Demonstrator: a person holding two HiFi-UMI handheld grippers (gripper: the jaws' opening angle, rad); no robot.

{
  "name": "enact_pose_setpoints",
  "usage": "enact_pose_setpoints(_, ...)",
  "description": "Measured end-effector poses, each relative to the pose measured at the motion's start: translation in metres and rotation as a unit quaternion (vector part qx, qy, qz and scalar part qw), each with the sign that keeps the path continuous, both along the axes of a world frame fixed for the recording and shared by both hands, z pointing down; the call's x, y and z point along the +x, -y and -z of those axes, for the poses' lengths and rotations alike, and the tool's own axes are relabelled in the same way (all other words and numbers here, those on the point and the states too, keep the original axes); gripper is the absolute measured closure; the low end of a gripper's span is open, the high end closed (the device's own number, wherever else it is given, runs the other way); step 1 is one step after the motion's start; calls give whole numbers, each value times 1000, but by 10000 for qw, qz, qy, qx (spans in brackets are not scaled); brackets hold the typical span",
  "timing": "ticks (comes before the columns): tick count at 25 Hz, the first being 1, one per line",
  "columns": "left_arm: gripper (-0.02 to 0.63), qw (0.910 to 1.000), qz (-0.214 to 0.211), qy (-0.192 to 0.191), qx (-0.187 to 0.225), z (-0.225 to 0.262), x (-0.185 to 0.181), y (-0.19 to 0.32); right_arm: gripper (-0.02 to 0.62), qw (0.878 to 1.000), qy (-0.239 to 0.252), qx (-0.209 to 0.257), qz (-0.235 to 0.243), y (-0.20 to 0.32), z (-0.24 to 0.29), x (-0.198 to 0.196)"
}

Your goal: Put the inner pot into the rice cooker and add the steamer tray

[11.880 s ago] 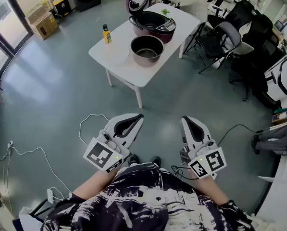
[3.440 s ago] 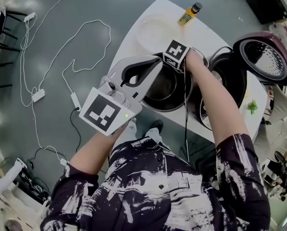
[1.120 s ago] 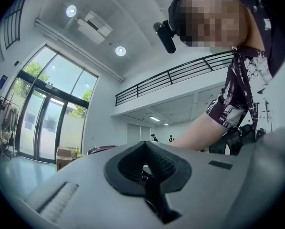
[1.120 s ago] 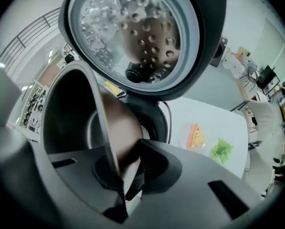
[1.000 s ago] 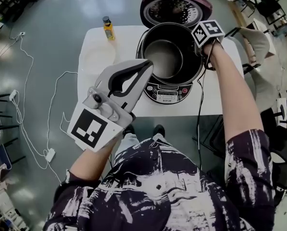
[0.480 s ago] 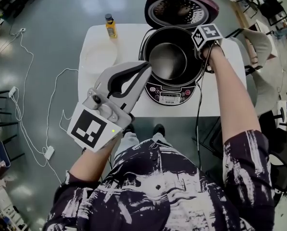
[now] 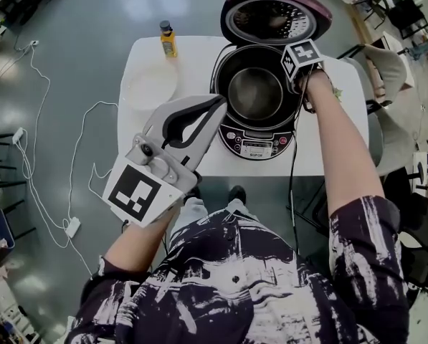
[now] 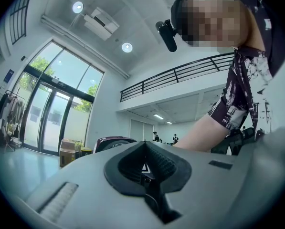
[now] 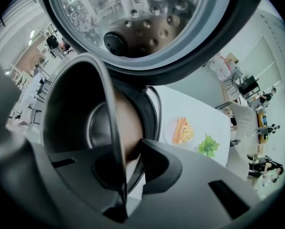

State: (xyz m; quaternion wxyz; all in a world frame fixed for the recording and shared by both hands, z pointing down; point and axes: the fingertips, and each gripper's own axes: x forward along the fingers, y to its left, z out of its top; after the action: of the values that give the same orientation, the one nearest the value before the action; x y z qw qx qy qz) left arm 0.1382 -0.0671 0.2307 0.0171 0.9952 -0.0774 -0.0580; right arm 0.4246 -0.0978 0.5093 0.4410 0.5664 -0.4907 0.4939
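The right gripper (image 9: 122, 178) has its jaws clamped on the pot (image 7: 255, 92) rim from above to seat it in the rice cooker (image 7: 260, 146); the left gripper (image 7: 218, 104), jaws together and empty, hangs clear.

The rice cooker (image 7: 260, 146) is set right of the middle of the surface (image 7: 199, 57), its lid (image 7: 274, 13) raised behind it. The inner pot (image 7: 255, 92) is seen inside the cooker, with its right rim caught between the fingers of the right gripper (image 9: 125, 175). The steamer tray (image 7: 150, 86) is laid to the left, with a bottle (image 7: 168, 40) just behind it.
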Motion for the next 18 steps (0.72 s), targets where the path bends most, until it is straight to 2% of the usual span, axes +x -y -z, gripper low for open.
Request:
enact_pose_setpoints(7, 601, 10000, 24, -14, -45, -6, -1, 3, 583, 9990, -286, -171, 300, 3, -6, 0)
enact_pose_setpoints(18, 601, 9999, 61, -45, -83, -8, -4, 5, 568, 9906, -838, -571, 914, -4, -17, 1)
